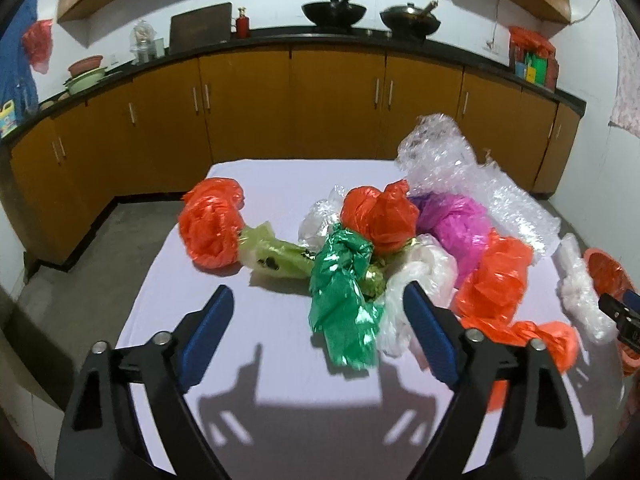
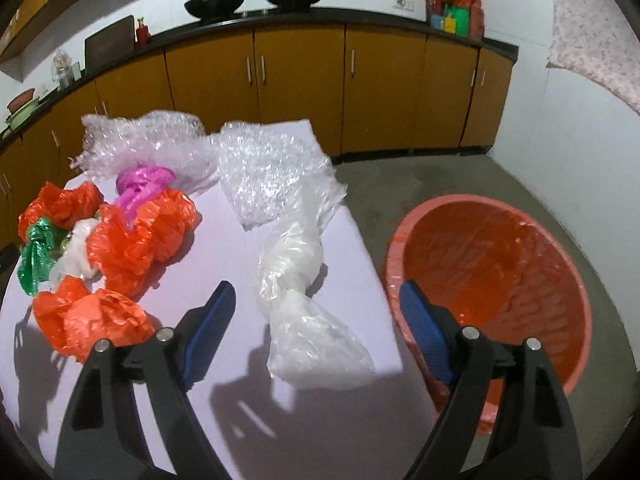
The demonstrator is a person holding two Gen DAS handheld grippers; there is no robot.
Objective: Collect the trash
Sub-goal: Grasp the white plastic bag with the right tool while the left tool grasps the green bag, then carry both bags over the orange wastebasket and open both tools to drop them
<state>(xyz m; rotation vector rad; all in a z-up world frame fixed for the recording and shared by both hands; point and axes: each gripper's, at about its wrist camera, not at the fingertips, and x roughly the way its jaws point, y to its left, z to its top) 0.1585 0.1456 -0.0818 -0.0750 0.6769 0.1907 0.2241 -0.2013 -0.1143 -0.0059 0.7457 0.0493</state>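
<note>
We hold both grippers tilted down over the table [image 1: 280, 392], jaws released: left gripper [image 1: 318, 304] near, perhaps touching, the green bag [image 1: 344, 300], right gripper [image 2: 316, 300] over the white bag [image 2: 308, 320].

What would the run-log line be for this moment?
stage: approach | left gripper: open, at green bag | right gripper: open, at white bag | bin: on floor beside table

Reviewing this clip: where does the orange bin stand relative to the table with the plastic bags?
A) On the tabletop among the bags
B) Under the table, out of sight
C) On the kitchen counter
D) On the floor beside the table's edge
D: the right wrist view shows the orange bin standing on the concrete floor just past the edge of the table.
</note>
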